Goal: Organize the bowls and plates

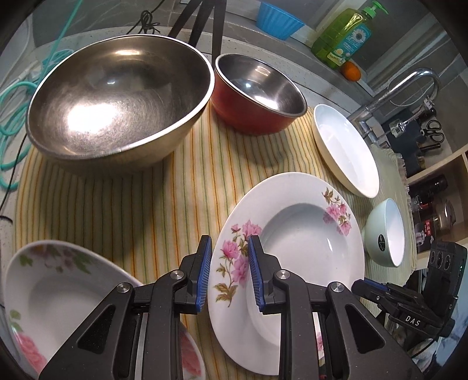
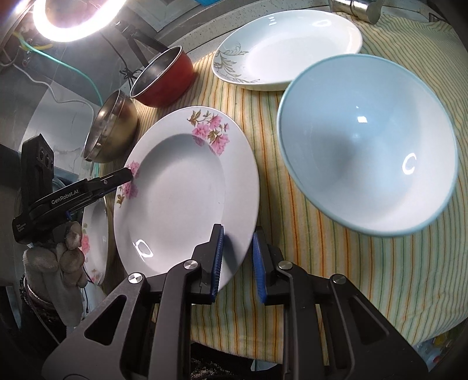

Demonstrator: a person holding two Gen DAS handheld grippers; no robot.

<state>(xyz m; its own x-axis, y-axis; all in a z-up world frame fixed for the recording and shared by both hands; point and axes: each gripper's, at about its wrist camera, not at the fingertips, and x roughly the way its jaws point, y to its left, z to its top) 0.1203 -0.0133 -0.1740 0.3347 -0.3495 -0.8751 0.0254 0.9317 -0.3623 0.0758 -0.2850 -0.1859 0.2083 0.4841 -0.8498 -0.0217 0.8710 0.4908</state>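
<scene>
A white deep plate with pink flowers (image 1: 292, 233) hangs tilted over the striped cloth, held at two opposite rims. My left gripper (image 1: 230, 243) is shut on its flowered rim. My right gripper (image 2: 238, 234) is shut on the plain near rim of the same floral plate (image 2: 181, 181). The left gripper (image 2: 128, 174) shows at the far rim in the right wrist view, carried by a gloved hand (image 2: 58, 257). A second floral plate (image 1: 58, 292) lies below at the lower left. A large steel bowl (image 1: 117, 102), a red bowl (image 1: 257, 90), a white plate (image 1: 345, 149) and a pale blue bowl (image 2: 368, 146) stand around.
The yellow striped cloth (image 1: 146, 204) covers the counter. A tap (image 1: 395, 96) rises at the right, with a green soap bottle (image 1: 342, 35), an orange and a blue tub (image 1: 278, 20) on the ledge behind. A ring light (image 2: 76, 17) and cables lie at the far left.
</scene>
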